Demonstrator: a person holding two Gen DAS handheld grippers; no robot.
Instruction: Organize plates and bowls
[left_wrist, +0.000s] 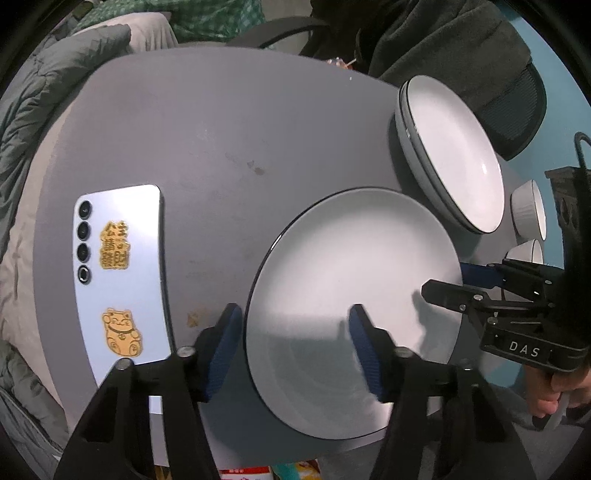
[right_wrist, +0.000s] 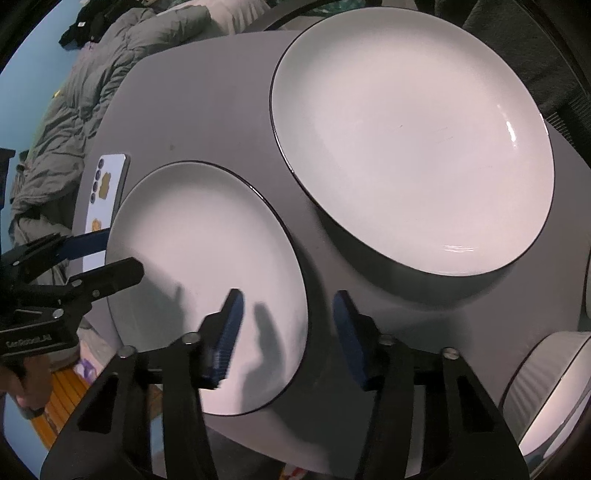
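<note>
Plate (left_wrist: 351, 295): you're straddling its opposite rims w/ L gripper (left_wrist: 295, 347) & R gripper (right_wrist: 288, 332), both spread, not yet pinching.

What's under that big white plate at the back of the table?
The big white plate sits on at least one more like it; grey stacked rims show at its side. How many lie beneath, and the table under them, is hidden.

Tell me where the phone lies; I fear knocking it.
The phone lies face down at the table's left side in the left wrist view, left of the single plate.
</note>
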